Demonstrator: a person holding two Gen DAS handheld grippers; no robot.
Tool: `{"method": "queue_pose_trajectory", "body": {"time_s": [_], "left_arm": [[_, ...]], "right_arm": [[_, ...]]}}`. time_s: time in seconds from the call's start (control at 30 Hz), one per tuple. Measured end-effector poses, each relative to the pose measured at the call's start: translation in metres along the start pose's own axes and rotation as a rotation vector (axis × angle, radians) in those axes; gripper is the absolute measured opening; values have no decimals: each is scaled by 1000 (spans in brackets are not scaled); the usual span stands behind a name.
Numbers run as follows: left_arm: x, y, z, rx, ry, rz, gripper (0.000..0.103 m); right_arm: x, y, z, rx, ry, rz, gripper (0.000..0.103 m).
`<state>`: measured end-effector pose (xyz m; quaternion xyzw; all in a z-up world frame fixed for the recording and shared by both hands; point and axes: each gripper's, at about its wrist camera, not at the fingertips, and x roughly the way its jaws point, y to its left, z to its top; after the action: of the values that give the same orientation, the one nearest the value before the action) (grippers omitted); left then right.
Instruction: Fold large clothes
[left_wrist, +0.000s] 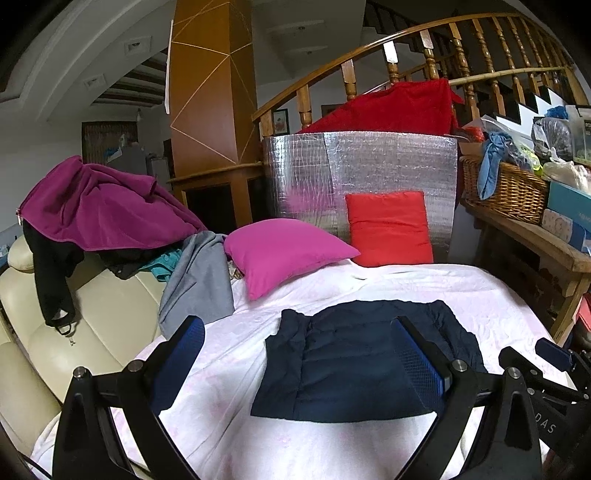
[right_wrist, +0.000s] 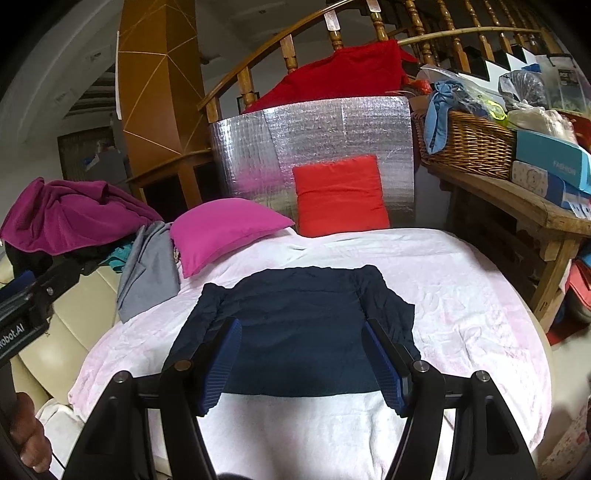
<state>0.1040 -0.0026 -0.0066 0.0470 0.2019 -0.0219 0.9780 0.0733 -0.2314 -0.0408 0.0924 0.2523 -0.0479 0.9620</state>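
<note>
A dark navy quilted garment (left_wrist: 354, 358) lies folded flat on the pale pink sheet (left_wrist: 480, 295); it also shows in the right wrist view (right_wrist: 295, 332). My left gripper (left_wrist: 299, 332) is open and empty, held above the garment's near left part. My right gripper (right_wrist: 301, 336) is open and empty, held above the garment's near edge. The right gripper's body shows at the right edge of the left wrist view (left_wrist: 546, 369). The left gripper's body shows at the left edge of the right wrist view (right_wrist: 26, 295).
A magenta pillow (left_wrist: 284, 251) and a red pillow (left_wrist: 388, 229) lie at the far end, against a silver foil panel (left_wrist: 362, 166). A purple fleece (left_wrist: 99, 206), a grey garment (left_wrist: 199, 280) and dark clothes lie on the cream sofa (left_wrist: 55, 332). A wooden bench (right_wrist: 517, 199) holds a wicker basket (right_wrist: 465, 140).
</note>
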Motion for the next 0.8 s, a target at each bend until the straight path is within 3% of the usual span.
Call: {"method": "queue_pose_trajectory", "body": {"time_s": [0.8], "left_arm": [[77, -1, 15, 10, 18, -26, 100]], "right_arm": [[81, -1, 29, 5, 29, -49, 71]]}}
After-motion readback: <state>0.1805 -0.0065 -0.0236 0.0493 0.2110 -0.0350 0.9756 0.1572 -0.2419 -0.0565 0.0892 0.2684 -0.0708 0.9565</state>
